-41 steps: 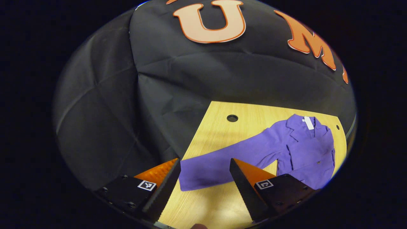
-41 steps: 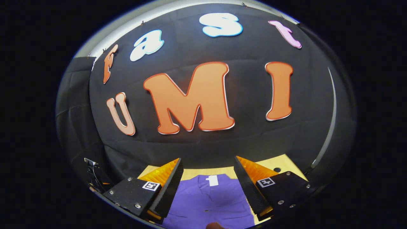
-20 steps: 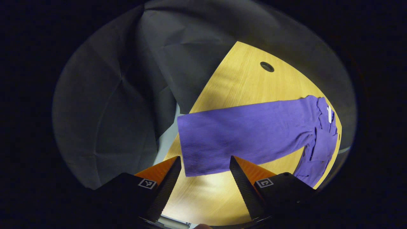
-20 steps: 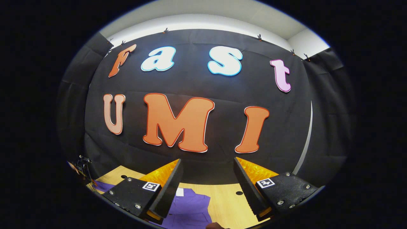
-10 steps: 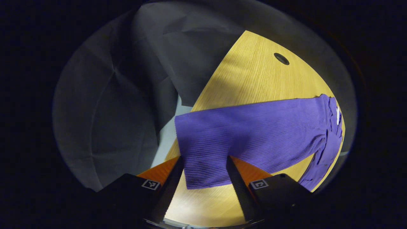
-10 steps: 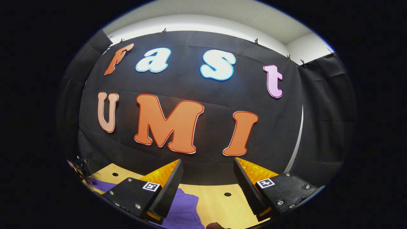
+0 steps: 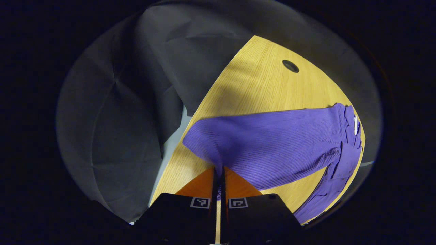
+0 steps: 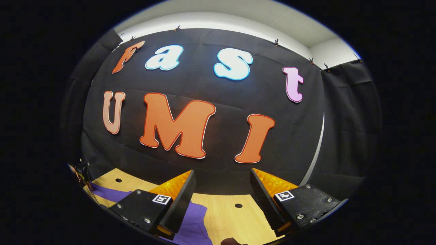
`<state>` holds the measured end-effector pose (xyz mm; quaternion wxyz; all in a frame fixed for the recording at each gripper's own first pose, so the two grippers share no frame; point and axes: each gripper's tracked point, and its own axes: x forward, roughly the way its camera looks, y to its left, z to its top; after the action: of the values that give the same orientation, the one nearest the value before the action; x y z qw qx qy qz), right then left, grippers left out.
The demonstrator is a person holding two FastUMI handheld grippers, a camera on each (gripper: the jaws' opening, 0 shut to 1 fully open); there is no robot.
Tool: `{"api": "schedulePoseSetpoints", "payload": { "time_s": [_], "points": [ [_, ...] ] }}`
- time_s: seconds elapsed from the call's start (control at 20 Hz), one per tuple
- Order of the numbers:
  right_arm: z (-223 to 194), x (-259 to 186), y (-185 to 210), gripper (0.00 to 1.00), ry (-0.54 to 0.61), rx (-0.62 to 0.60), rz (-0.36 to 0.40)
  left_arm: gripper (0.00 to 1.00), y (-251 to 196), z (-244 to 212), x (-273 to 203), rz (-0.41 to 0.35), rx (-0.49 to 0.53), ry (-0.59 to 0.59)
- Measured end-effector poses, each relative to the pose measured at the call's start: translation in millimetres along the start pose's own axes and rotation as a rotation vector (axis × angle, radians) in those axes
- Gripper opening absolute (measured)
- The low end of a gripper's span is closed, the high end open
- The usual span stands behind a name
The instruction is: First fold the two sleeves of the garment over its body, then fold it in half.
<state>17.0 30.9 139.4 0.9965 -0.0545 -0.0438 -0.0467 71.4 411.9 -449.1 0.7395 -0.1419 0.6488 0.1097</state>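
The purple garment point(image 7: 306, 139) lay spread on the wooden table point(image 7: 259, 85), one sleeve point(image 7: 259, 143) stretched out flat away from the body, so no fold was finished yet. The left gripper point(image 7: 218, 177) had its jaws pinched together on the cuff end of that sleeve, seemingly ready to carry it across the body. The right gripper point(image 8: 221, 190) hung above the table with jaws wide and empty, leaving the other sleeve and the halving fold undone.
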Motion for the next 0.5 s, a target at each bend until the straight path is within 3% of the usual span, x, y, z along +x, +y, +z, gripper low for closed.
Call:
{"api": "schedulePoseSetpoints", "payload": {
  "time_s": [0.2,0.5],
  "points": [
    [-3,2,-11,0.95,-0.002,0.023,0.000,0.05,-25,23,-43,0.008,0.099,-0.066],
    [-11,5,-31,0.95,-0.011,0.047,-0.005,0.04,-98,51,-109,-0.056,0.227,-0.170]
  ]
}}
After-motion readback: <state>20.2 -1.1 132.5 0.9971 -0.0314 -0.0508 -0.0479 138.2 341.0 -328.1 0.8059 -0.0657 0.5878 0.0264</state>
